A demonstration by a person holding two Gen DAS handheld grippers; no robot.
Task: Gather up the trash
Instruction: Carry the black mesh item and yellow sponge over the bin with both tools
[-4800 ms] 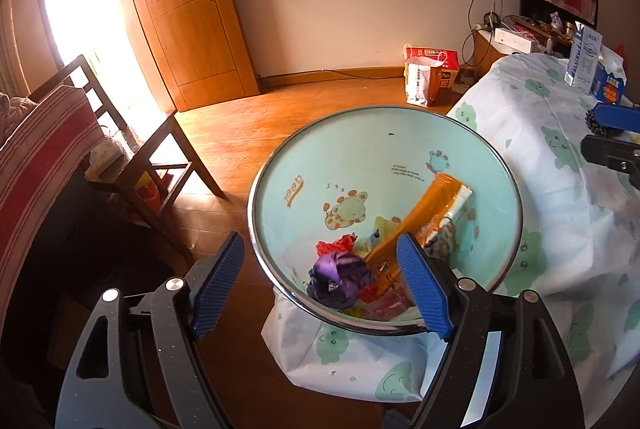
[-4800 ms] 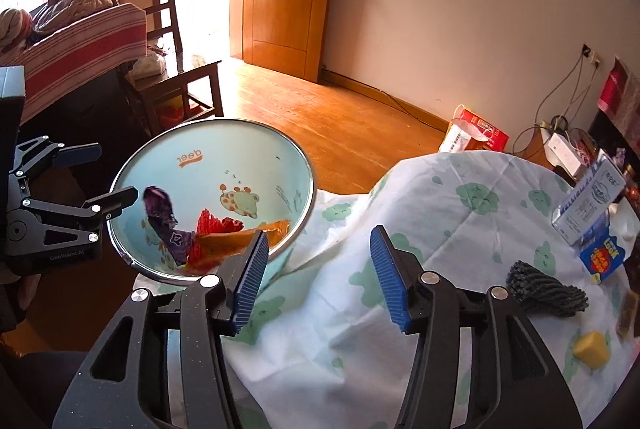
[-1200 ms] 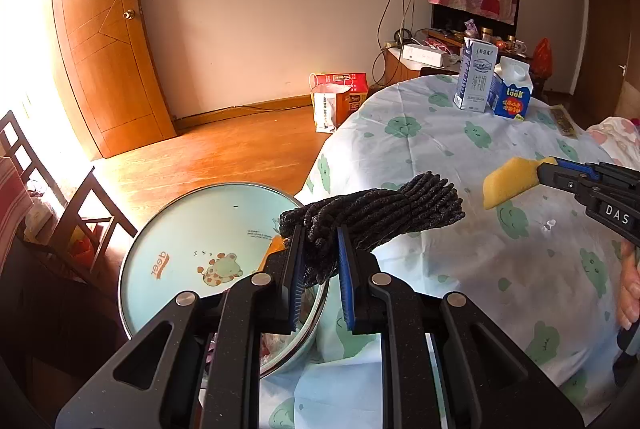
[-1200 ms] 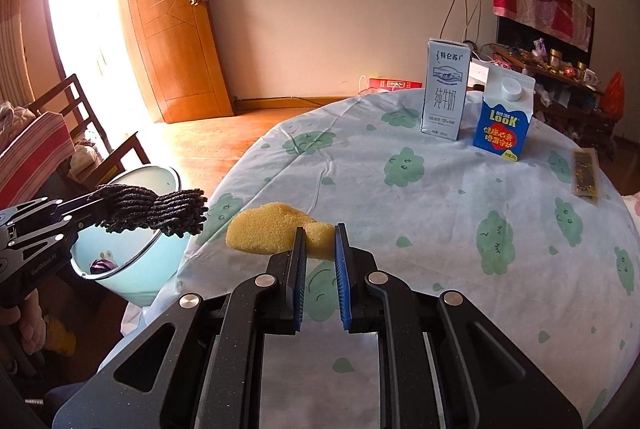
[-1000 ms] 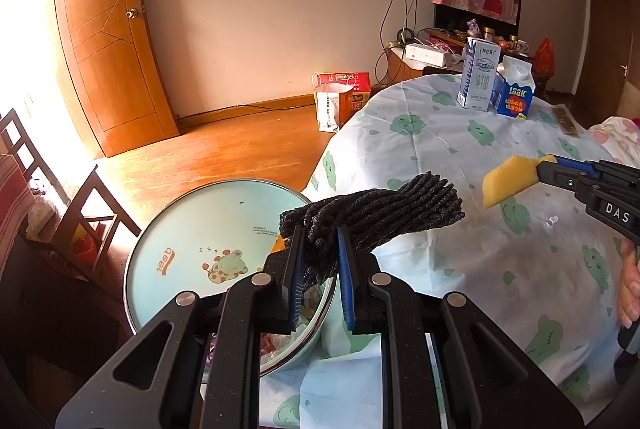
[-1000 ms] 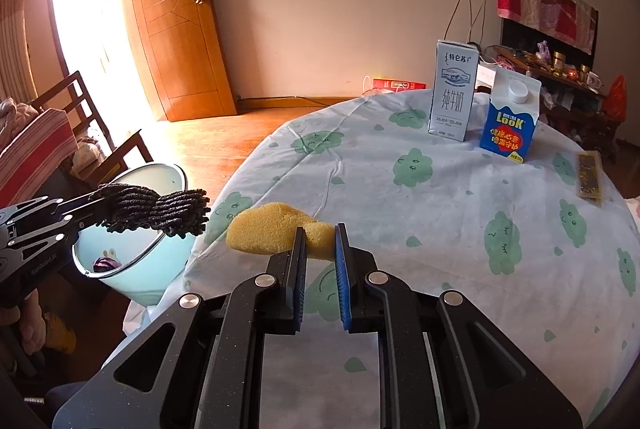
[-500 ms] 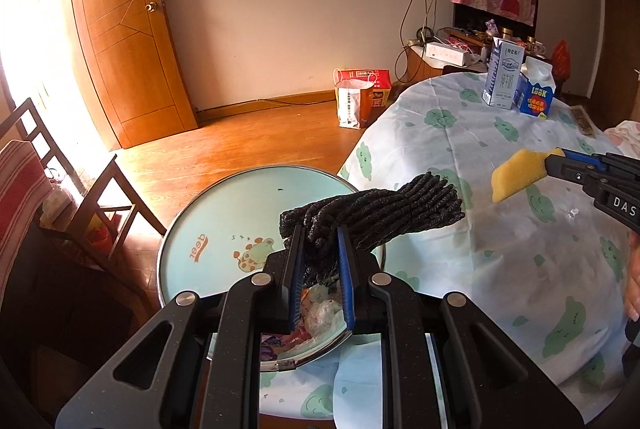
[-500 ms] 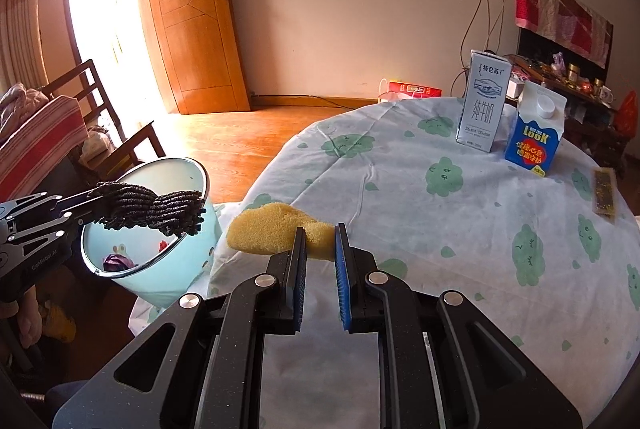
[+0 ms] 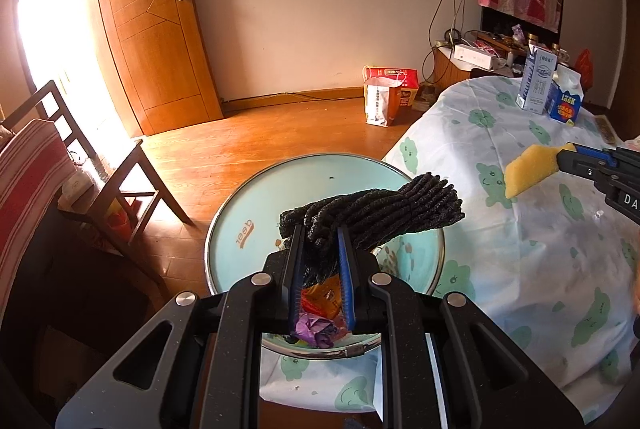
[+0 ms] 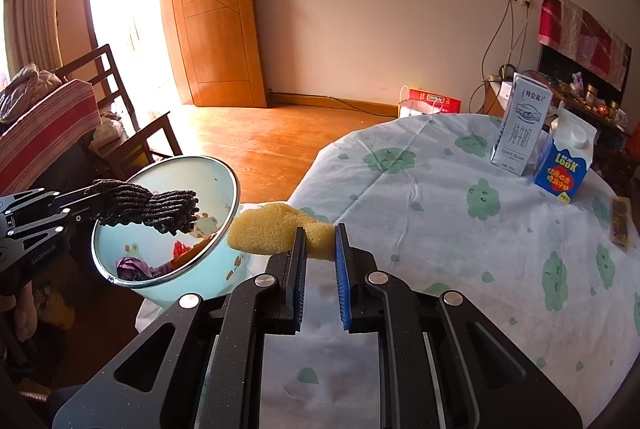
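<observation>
My left gripper is shut on a black knitted glove and holds it over the light blue trash bin, which holds orange, red and purple wrappers. In the right wrist view the glove hangs above the bin. My right gripper is shut on a yellow sponge, just right of the bin rim, above the table edge. The sponge also shows in the left wrist view.
The round table has a white cloth with green prints. A white milk carton, a blue carton and a dark snack bar stand at its far side. A wooden chair stands left of the bin. Bags lie by the wall.
Both grippers, once open and empty, now hold the glove and the sponge. In the last second both have swung left, bringing the glove over the bin and the sponge near its rim.
</observation>
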